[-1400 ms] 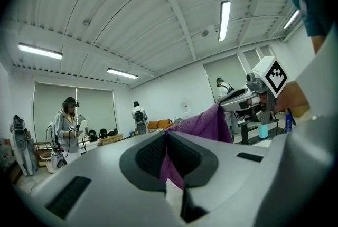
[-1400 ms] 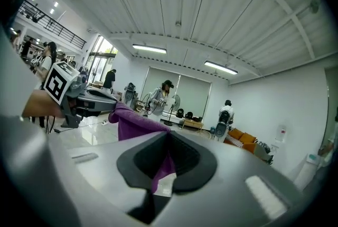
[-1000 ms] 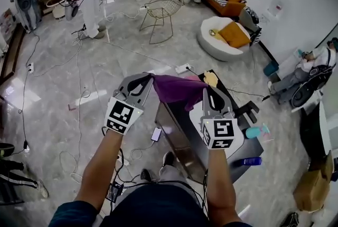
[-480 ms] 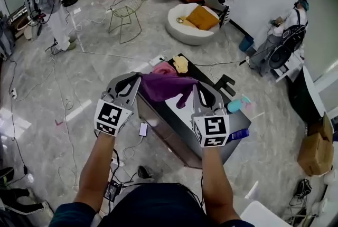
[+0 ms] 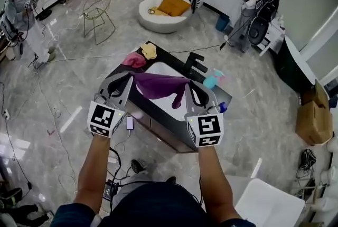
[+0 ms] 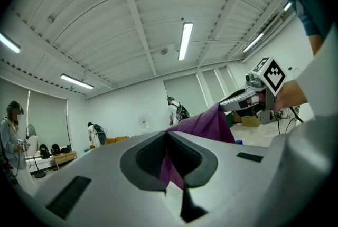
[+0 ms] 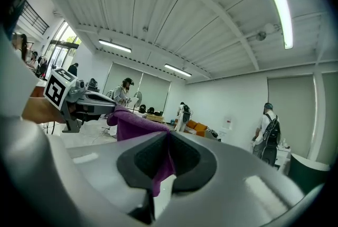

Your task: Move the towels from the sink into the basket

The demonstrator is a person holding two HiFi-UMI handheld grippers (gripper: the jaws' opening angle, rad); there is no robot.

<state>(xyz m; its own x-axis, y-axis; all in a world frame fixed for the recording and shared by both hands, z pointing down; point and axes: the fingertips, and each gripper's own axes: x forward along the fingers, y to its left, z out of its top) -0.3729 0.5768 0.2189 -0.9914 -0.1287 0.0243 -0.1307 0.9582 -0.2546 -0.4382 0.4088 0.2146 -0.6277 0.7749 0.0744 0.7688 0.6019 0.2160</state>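
Note:
A purple towel (image 5: pixel 158 85) hangs stretched between my two grippers, above the white sink basin (image 5: pixel 165 107) of a dark counter (image 5: pixel 158 128). My left gripper (image 5: pixel 131 77) is shut on the towel's left corner, and the cloth (image 6: pixel 203 124) runs out from its closed jaws (image 6: pixel 168 133). My right gripper (image 5: pixel 188 86) is shut on the other corner; purple cloth (image 7: pixel 134 124) is pinched in its jaws (image 7: pixel 168 135). A pink towel (image 5: pixel 134 59) and a yellow towel (image 5: pixel 149 50) lie at the counter's far end. I see no basket.
A teal bottle (image 5: pixel 210 82) and a blue bottle (image 5: pixel 222 107) stand on the counter's right side. A wire chair (image 5: pixel 97 15) and a white round seat (image 5: pixel 161 17) sit farther off. People stand at the far left and far right. Cables (image 5: pixel 63 57) trail across the floor.
Both grippers have swung together with the purple towel from over the floor beside the counter to above the sink. The grip on both corners is unchanged.

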